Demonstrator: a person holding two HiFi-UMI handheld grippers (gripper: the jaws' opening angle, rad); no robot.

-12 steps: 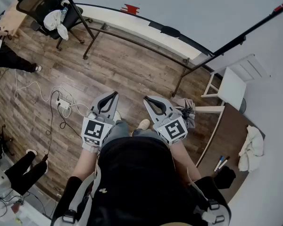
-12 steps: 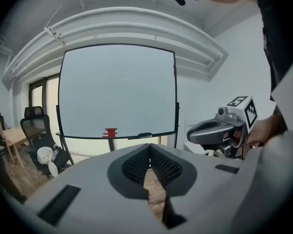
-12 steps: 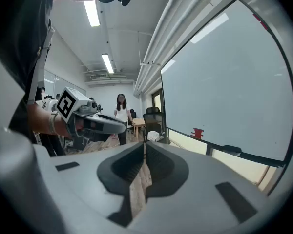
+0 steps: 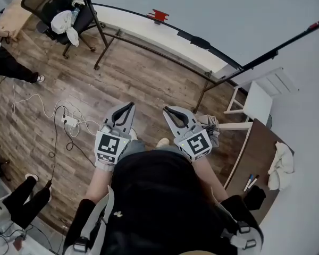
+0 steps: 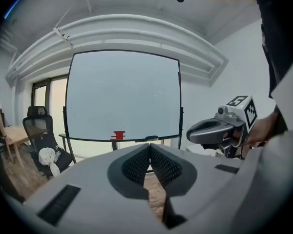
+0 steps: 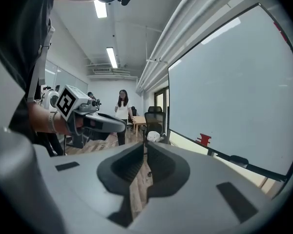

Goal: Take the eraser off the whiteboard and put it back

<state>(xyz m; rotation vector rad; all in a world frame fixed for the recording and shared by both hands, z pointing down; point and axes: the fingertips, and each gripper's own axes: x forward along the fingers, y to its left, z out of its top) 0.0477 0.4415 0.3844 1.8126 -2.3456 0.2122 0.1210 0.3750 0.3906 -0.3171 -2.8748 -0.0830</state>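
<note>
1. Two grippers are in play and both are empty. The left gripper (image 5: 149, 149) and the right gripper (image 6: 145, 147) each have their jaws pressed together with nothing between them. Both are held just ahead of the operator's body, well apart from the whiteboard (image 4: 218, 9).
2. Eraser location: two candidates sit at the lower edge of the whiteboard, a red block (image 4: 158, 15) and, further right, a black block (image 4: 200, 42) on the ledge. Which one is the eraser cannot be told at this range. Hazard: the wrong item gets gripped.
3. Hazard: arrival with the jaws together. The tips would probably push the eraser along the ledge or off it instead of straddling it. Spread the jaws before contact.
4. Hazard: board movement. The whiteboard stands on a frame with legs (image 4: 102, 45) on the wooden floor (image 4: 143, 73). A hard push could shift or rock it.
5. Hazard: tripping. A power strip (image 4: 70, 120) with loose cables lies on the floor to the operator's left, and the frame legs cross the approach path.
6. Hazard on return: if the eraser is released short of the ledge or only partly seated, it would likely drop to the floor.
</note>
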